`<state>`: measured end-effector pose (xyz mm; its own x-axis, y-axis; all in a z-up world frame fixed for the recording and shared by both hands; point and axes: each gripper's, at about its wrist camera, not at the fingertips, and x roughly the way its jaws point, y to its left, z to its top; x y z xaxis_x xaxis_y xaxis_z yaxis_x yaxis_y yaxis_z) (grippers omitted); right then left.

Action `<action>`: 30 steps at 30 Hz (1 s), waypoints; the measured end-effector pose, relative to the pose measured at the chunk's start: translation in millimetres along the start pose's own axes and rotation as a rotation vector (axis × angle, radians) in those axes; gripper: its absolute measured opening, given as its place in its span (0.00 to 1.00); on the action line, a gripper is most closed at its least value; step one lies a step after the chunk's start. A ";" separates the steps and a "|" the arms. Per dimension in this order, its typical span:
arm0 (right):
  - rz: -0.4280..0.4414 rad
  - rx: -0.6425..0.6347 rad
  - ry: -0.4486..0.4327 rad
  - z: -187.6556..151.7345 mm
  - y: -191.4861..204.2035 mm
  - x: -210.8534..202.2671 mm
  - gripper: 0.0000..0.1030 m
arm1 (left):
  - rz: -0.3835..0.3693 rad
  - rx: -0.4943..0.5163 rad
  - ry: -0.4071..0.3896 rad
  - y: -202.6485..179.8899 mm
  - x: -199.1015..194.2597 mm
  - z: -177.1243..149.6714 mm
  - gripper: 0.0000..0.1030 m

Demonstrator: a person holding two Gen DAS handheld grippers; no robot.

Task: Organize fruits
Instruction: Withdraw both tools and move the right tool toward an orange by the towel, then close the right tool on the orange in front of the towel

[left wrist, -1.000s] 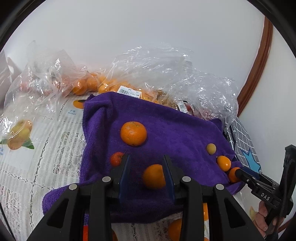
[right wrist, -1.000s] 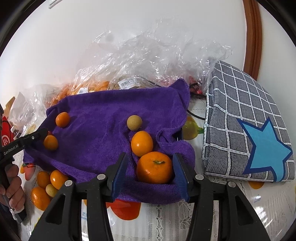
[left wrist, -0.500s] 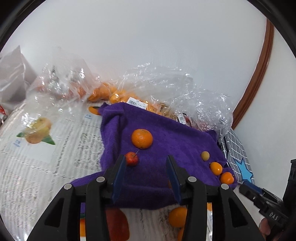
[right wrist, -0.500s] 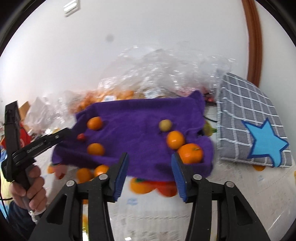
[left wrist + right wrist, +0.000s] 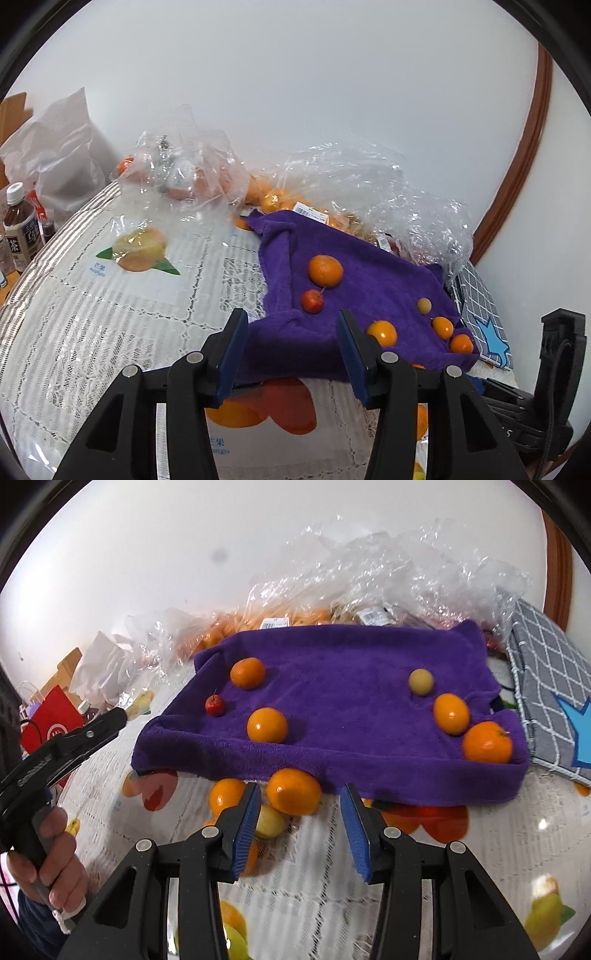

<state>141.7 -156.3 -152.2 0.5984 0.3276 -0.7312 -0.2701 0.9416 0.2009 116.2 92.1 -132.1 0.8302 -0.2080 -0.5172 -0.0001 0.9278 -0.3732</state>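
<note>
Lace-clothed table: left gripper opening, right gripper apart, both empty; straddle orange squarely, probably loose.

Left wrist view looked down over the purple towel from its left, right wrist view faced its front edge, both close, sharing the towel.

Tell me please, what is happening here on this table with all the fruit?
A person is sorting fruit with hand-held tongs, one in each hand. Six fruits lie on the purple fleece towel, among them a small red fruit and a pale yellow-green round fruit. The left tongs are opening and hold nothing; the right tongs hold nothing either, hovering near loose oranges before the towel.
</note>
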 end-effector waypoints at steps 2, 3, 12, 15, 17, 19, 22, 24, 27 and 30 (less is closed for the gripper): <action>0.010 0.010 0.009 2.2 -0.4 7.1 0.44 | 0.008 0.003 -0.006 -0.1 -0.6 0.9 0.46; 0.013 0.017 0.019 3.2 -0.6 12.1 0.44 | 0.008 0.003 -0.010 -0.3 -1.1 1.4 0.46; 0.047 0.067 0.070 5.7 -6.5 32.3 0.37 | 0.007 -0.024 0.003 6.1 2.2 4.0 0.46; 0.061 0.089 0.052 5.0 -12.8 22.7 0.36 | 0.008 -0.019 0.008 5.0 3.3 2.7 0.46; 0.025 0.072 0.016 4.2 -15.2 8.8 0.36 | 0.008 -0.013 0.012 3.6 4.9 2.2 0.46; -0.016 0.039 -0.016 0.0 -17.8 -6.3 0.36 | 0.006 -0.005 0.019 1.7 6.2 0.5 0.46; -0.042 0.008 -0.015 -12.8 -31.1 -22.7 0.36 | 0.003 0.020 0.029 -4.2 8.1 -2.5 0.46; -0.076 0.008 -0.003 -22.2 -42.4 -28.8 0.37 | -0.003 0.040 0.031 -9.4 8.7 -4.6 0.46; -0.101 0.028 0.014 -32.7 -58.6 -31.1 0.37 | -0.012 0.082 0.039 -18.4 9.9 -10.1 0.46; -0.082 0.050 0.042 -38.5 -68.5 -24.8 0.37 | -0.008 0.131 0.047 -26.9 12.2 -16.4 0.46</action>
<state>116.4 -232.0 -172.9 0.5847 0.2466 -0.7728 -0.1827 0.9682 0.1707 117.2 59.5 -141.0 0.8028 -0.2267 -0.5515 0.0816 0.9579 -0.2751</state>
